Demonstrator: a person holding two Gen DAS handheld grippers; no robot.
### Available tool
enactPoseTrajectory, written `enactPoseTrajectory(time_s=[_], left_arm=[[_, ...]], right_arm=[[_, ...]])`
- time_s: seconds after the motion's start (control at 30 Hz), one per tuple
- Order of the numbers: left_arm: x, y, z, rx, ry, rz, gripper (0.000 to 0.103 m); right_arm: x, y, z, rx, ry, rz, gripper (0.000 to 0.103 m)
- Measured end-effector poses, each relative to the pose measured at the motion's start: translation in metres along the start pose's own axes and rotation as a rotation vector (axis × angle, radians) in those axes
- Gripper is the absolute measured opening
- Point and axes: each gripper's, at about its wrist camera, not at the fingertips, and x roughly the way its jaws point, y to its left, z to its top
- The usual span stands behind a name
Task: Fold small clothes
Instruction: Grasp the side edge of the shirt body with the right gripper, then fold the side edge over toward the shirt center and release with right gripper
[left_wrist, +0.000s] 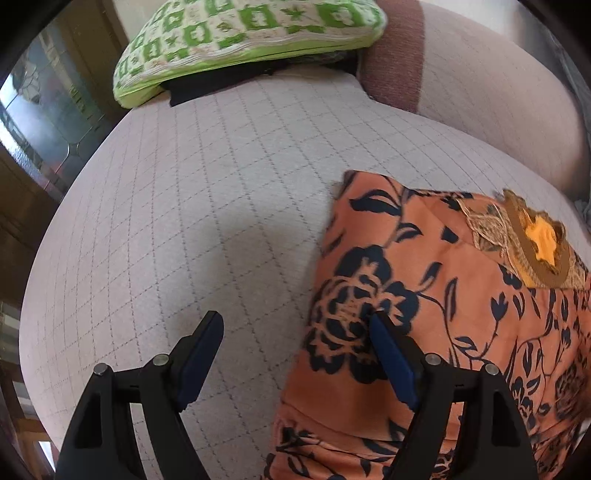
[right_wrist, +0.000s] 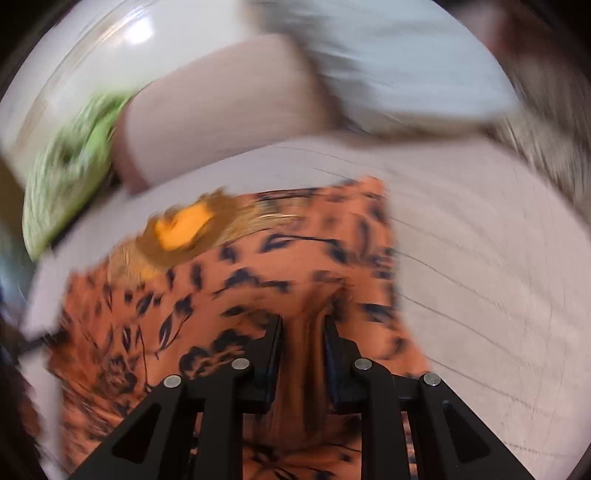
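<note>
An orange garment with a dark floral print (left_wrist: 443, 295) lies on a pale checked sofa seat (left_wrist: 221, 203), with a gold embroidered neckline (left_wrist: 535, 240) at the far right. My left gripper (left_wrist: 295, 325) is open above the garment's left edge, holding nothing. In the blurred right wrist view, my right gripper (right_wrist: 303, 325) is shut on a bunched fold of the garment (right_wrist: 258, 277). The neckline (right_wrist: 184, 229) shows at upper left there.
A green and white patterned cushion (left_wrist: 240, 40) sits at the back of the seat on a dark item (left_wrist: 221, 81). A brown cushion (left_wrist: 395, 55) and the sofa backrest (left_wrist: 498, 110) stand behind. The seat's left edge drops off toward a wooden door (left_wrist: 44, 110).
</note>
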Motion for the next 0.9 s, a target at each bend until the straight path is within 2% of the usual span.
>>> enactPoseTrajectory(time_s=[0.03, 0.1, 0.13, 0.17, 0.23, 0.3, 0.4, 0.47, 0.5, 0.6, 0.67, 0.77, 0.9], left_arm=[[0.001, 0.002, 0.001, -0.007, 0.002, -0.001, 0.082], [0.002, 0.007, 0.003, -0.023, 0.004, -0.004, 0.082], [0.002, 0.008, 0.003, -0.03, 0.004, -0.004, 0.082], [0.002, 0.008, 0.004, -0.034, 0.003, -0.004, 0.082], [0.002, 0.006, 0.004, -0.029, -0.001, 0.002, 0.082], [0.002, 0.002, 0.004, -0.015, -0.007, 0.01, 0.082], [0.003, -0.004, 0.003, 0.0, -0.006, 0.009, 0.082], [0.003, -0.007, 0.002, 0.009, -0.009, 0.011, 0.082], [0.003, -0.008, 0.002, 0.014, -0.01, 0.014, 0.082], [0.003, -0.009, 0.001, 0.021, -0.009, 0.012, 0.082], [0.002, -0.007, 0.002, 0.016, -0.012, 0.013, 0.082], [0.002, 0.0, 0.006, -0.021, -0.016, 0.01, 0.082], [-0.004, 0.007, 0.007, -0.055, -0.039, 0.015, 0.082]], right_arm=[[-0.002, -0.018, 0.005, 0.063, 0.027, 0.045, 0.025], [-0.005, -0.047, 0.009, 0.159, 0.064, 0.112, 0.038], [-0.007, -0.062, 0.01, 0.222, 0.063, 0.15, 0.065], [-0.009, -0.07, 0.011, 0.264, 0.047, 0.176, 0.074], [-0.007, -0.075, 0.014, 0.297, 0.025, 0.251, 0.074], [-0.003, -0.068, 0.019, 0.263, 0.017, 0.297, 0.074], [0.008, -0.057, 0.026, 0.193, 0.001, 0.296, 0.067], [0.028, -0.049, 0.032, 0.161, 0.027, 0.279, 0.052], [0.034, -0.05, 0.034, 0.149, 0.032, 0.268, 0.05], [0.049, -0.049, 0.036, 0.111, 0.087, 0.215, 0.032], [0.048, -0.04, 0.036, 0.071, 0.081, 0.182, 0.017], [0.031, -0.029, 0.042, 0.044, 0.07, 0.218, 0.011], [0.004, -0.027, 0.056, 0.056, -0.023, 0.276, 0.01]])
